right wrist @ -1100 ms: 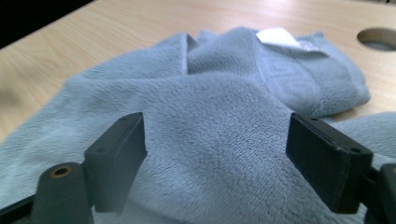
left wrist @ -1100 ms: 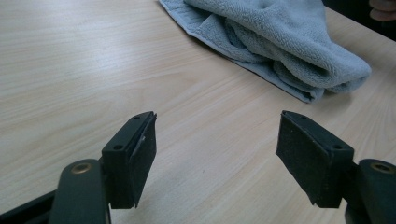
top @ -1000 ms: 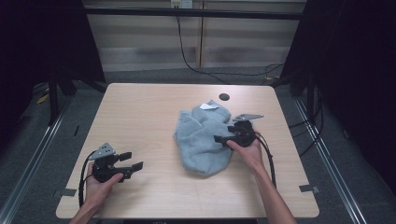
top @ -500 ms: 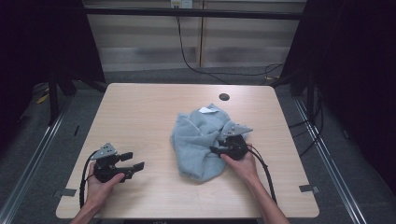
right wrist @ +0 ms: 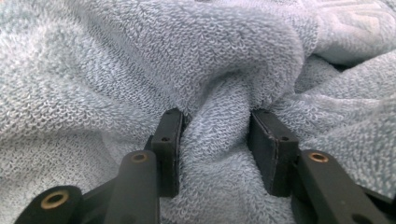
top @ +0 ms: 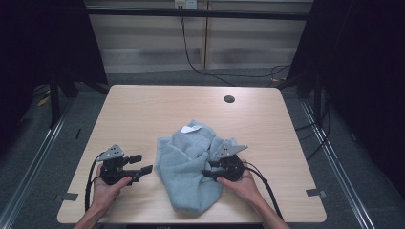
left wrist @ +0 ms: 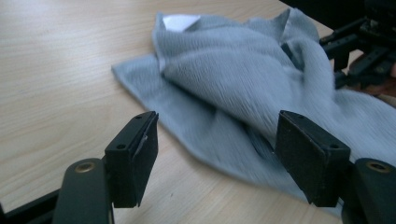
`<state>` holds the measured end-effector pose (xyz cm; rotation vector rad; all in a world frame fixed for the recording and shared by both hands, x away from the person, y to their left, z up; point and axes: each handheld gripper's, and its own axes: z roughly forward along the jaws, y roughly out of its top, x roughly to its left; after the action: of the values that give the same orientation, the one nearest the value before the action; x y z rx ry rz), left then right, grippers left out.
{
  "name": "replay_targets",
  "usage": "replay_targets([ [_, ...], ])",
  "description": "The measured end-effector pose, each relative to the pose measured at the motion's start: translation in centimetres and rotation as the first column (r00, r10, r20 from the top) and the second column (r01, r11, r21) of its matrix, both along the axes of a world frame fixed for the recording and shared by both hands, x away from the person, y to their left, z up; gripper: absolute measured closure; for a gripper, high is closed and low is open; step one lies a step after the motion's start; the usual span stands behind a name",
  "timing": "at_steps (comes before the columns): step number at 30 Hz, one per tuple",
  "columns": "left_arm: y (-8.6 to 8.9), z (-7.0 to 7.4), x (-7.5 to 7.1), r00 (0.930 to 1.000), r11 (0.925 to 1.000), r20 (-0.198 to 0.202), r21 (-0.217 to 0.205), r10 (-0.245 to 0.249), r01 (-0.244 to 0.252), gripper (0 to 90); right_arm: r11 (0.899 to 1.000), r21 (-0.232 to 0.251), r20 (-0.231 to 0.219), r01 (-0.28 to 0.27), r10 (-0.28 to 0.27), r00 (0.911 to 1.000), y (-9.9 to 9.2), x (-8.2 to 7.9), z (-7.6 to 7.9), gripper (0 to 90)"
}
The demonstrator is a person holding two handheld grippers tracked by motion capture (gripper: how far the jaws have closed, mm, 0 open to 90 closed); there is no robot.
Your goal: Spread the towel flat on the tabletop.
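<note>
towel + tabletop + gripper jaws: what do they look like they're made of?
Towel: probably cotton terry, matte pale grey-blue; looped pile shows close up, and it bunches softly between the right gripper pads.
Table: likely wood-look laminate, smooth light finish; even printed-looking grain, could be veneer.
Left gripper jaws: matte black, looks like moulded plastic with brass-coloured inserts; pad facing unclear.

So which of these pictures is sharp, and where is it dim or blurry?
High view: the table is evenly lit and the surroundings fall into darkness. Left gripper view: the grey towel smears soft at its near edge. Right gripper view: the towel loops look crisp around the right tool, which pinches a fold.
</note>
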<state>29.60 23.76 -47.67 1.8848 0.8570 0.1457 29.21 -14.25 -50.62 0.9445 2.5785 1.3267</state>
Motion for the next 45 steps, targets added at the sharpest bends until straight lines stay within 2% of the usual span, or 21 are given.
replay_targets([
  [2, -0.4, 0.0, 0.3, 0.9999, 0.9999, 0.004, 0.0, 0.012, -0.012, 30.0, 0.999, 0.01, -0.029, -0.052, 0.053, 0.9982, 0.2, -0.7, 0.2, 56.6],
  [6, -1.3, 1.1, 1.6, 0.9997, 0.9999, 0.017, -0.002, 0.015, -0.015, 30.1, 0.995, -0.003, -0.05, -0.1, 0.1, 0.9938, 0.7, -2.1, 0.7, 53.6],
  [7, -1.5, 1.4, 1.9, 0.9999, 1.0, 0.014, 0.005, 0.006, -0.006, 30.4, 0.994, -0.01, -0.05, -0.108, 0.108, 0.9929, 0.6, -2.4, 1.0, 51.2],
  [10, -2.7, 1.8, 3.2, 0.9994, 0.9992, 0.012, 0.024, -0.031, 0.031, 34.4, 0.992, 0.024, -0.065, -0.121, 0.122, 0.9904, -0.1, -2.5, 2.4, 51.1],
  [11, -3.2, 1.8, 3.6, 0.9986, 0.9984, 0.005, 0.017, -0.053, 0.053, 38.6, 0.992, 0.045, -0.055, -0.116, 0.118, 0.9915, -0.5, -2.4, 3.0, 52.0],
  [12, -3.8, 1.7, 4.0, 0.9965, 0.9964, -0.003, 0.016, -0.084, 0.084, 47.5, 0.993, 0.072, -0.04, -0.098, 0.101, 0.9941, -1.0, -2.2, 3.7, 52.7],
  [14, -5.2, 1.6, 4.6, 0.9947, 0.9941, -0.002, 0.033, -0.103, 0.103, 49.8, 0.992, 0.119, -0.017, -0.043, 0.046, 0.9988, -2.0, -1.5, 4.8, 53.2],
  [16, -6.5, 1.4, 5.2, 0.9918, 0.9911, -0.012, 0.038, -0.127, 0.128, 49.9, 0.993, 0.111, 0.006, 0.037, -0.037, 0.9993, -2.8, -0.6, 5.2, 53.2],
  [18, -7.4, 0.9, 5.5, 0.992, 0.9911, -0.027, 0.047, -0.123, 0.124, 47.6, 0.992, 0.085, 0.029, 0.098, -0.101, 0.9945, -3.2, 0.6, 4.8, 52.2],
  [20, -7.9, 0.2, 5.8, 0.9907, 0.9899, -0.056, 0.063, -0.124, 0.127, 43.4, 0.989, 0.068, -0.007, 0.128, -0.128, 0.9918, -3.4, 2.0, 3.5, 50.4],
  [22, -8.1, -0.6, 5.8, 0.992, 0.9882, -0.066, 0.102, -0.108, 0.114, 34.8, 0.989, 0.019, -0.027, 0.147, -0.146, 0.9889, -3.1, 2.7, 2.1, 45.1],
  [23, -8.2, -1.0, 5.8, 0.9917, 0.9879, -0.072, 0.105, -0.107, 0.114, 34.4, 0.988, 0.0, -0.037, 0.153, -0.153, 0.9875, -2.9, 2.9, 1.6, 42.9],
  [26, -8.6, -1.8, 5.9, 0.989, 0.9787, -0.075, 0.152, -0.127, 0.138, 32.1, 0.985, -0.015, -0.032, 0.17, -0.17, 0.9848, -2.3, 3.2, 0.9, 32.8],
  [29, -9.0, -2.2, 5.8, 0.9851, 0.9724, -0.089, 0.17, -0.147, 0.16, 30.4, 0.986, -0.037, -0.037, 0.165, -0.166, 0.9854, -1.7, 3.2, 0.1, 29.1],
  [32, -9.2, -2.6, 5.5, 0.9863, 0.9735, -0.081, 0.167, -0.144, 0.156, 28.9, 0.983, -0.058, -0.006, 0.172, -0.173, 0.985, -1.2, 2.9, 0.0, 29.1],
  [35, -9.5, -2.7, 5.1, 0.9861, 0.9732, -0.075, 0.167, -0.148, 0.159, 28.5, 0.98, -0.102, 0.021, 0.173, -0.172, 0.9849, -0.7, 2.5, 0.1, 34.1],
  [37, -9.8, -2.8, 4.7, 0.9864, 0.9675, -0.056, 0.194, -0.155, 0.163, 28.5, 0.981, -0.111, 0.024, 0.157, -0.155, 0.9876, -0.5, 2.5, 0.2, 43.2],
  [38, -10.1, -2.8, 4.6, 0.9874, 0.9604, -0.029, 0.23, -0.155, 0.158, 29.9, 0.982, -0.11, 0.02, 0.155, -0.154, 0.9878, -0.5, 2.4, 0.3, 47.9],
  [40, -10.5, -2.6, 4.2, 0.9892, 0.9453, 0.009, 0.296, -0.146, 0.137, 38.9, 0.985, -0.085, 0.004, 0.15, -0.15, 0.9887, -0.6, 2.4, 0.2, 58.5],
  [42, -10.4, -2.4, 4.2, 0.986, 0.9467, -0.006, 0.279, -0.166, 0.161, 60.8, 0.987, -0.078, -0.007, 0.142, -0.143, 0.9896, -0.7, 2.5, 0.3, 64.4],
  [45, -10.0, -2.4, 4.3, 0.9839, 0.9493, -0.01, 0.261, -0.179, 0.175, 70.7, 0.987, -0.048, -0.024, 0.154, -0.155, 0.9876, -1.1, 2.6, 0.3, 67.6],
])
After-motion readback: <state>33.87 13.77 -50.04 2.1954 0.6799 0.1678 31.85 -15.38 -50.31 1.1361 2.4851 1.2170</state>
